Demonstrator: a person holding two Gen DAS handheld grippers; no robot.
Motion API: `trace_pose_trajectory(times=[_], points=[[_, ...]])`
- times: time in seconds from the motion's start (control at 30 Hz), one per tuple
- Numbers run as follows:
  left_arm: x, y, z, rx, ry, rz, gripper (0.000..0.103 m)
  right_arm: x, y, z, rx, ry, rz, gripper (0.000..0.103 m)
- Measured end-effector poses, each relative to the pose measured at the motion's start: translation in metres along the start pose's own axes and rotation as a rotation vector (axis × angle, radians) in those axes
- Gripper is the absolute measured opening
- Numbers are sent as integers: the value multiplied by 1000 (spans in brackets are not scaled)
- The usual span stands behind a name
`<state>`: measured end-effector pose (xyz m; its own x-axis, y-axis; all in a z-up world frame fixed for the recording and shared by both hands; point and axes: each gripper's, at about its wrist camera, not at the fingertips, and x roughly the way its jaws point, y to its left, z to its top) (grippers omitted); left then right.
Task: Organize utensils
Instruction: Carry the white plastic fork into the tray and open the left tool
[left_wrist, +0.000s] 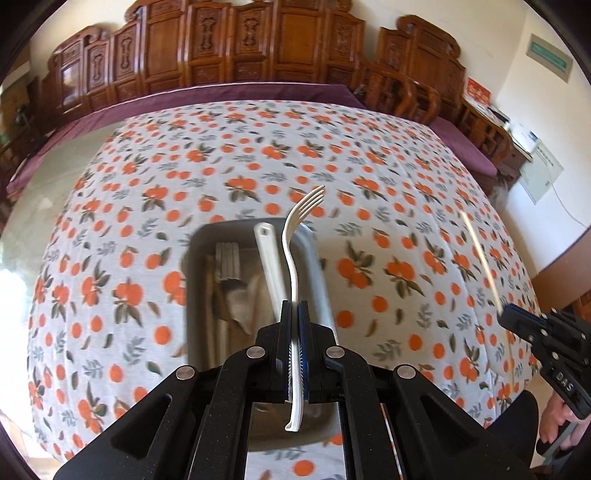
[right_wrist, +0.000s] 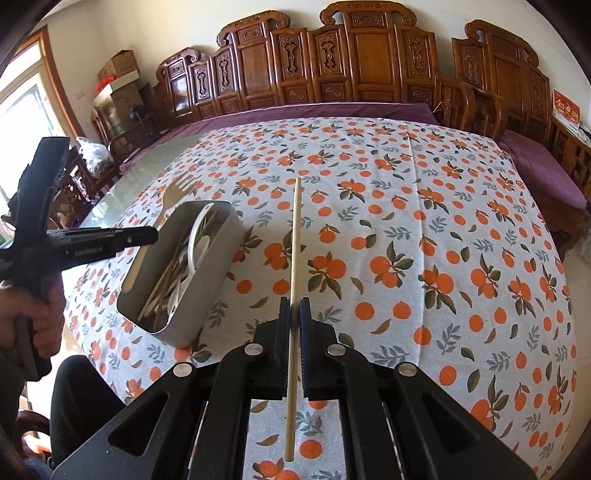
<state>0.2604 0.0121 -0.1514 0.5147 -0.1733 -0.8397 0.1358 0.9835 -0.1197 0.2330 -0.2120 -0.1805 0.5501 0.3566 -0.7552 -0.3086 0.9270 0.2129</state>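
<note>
- L gripper (left_wrist: 294, 314) clamps white fork (left_wrist: 295, 266) over metal tin (left_wrist: 199, 258)
- R gripper (right_wrist: 294, 310) clamps chopstick (right_wrist: 294, 258); "DAS" on its body
- red wall sign (right_wrist: 566, 107), text unreadable

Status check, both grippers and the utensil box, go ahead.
Left gripper shut on white plastic fork, above grey metal box. Right gripper shut on wooden chopstick. Nothing blocking.

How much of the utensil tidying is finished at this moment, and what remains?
Done: several utensils already lie inside the metal box, among them a white spoon and wooden sticks.
In hand: the left gripper is shut on a white fork above the box; the right gripper is shut on a chopstick.
Left: both must go into the box. No other loose utensil shows on the tablecloth.
</note>
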Motion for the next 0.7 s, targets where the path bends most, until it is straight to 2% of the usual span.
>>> trace_pose_trajectory(times=[0.23, 0.67, 0.7], points=[[7, 28, 3, -49, 12, 32, 3, 0, 4, 4, -7, -5, 15, 6], [50, 37, -16, -65, 100, 51, 3, 10, 15, 7, -22, 14, 30, 6], [49, 37, -16, -62, 98, 56, 6, 10, 17, 7, -24, 16, 30, 6]])
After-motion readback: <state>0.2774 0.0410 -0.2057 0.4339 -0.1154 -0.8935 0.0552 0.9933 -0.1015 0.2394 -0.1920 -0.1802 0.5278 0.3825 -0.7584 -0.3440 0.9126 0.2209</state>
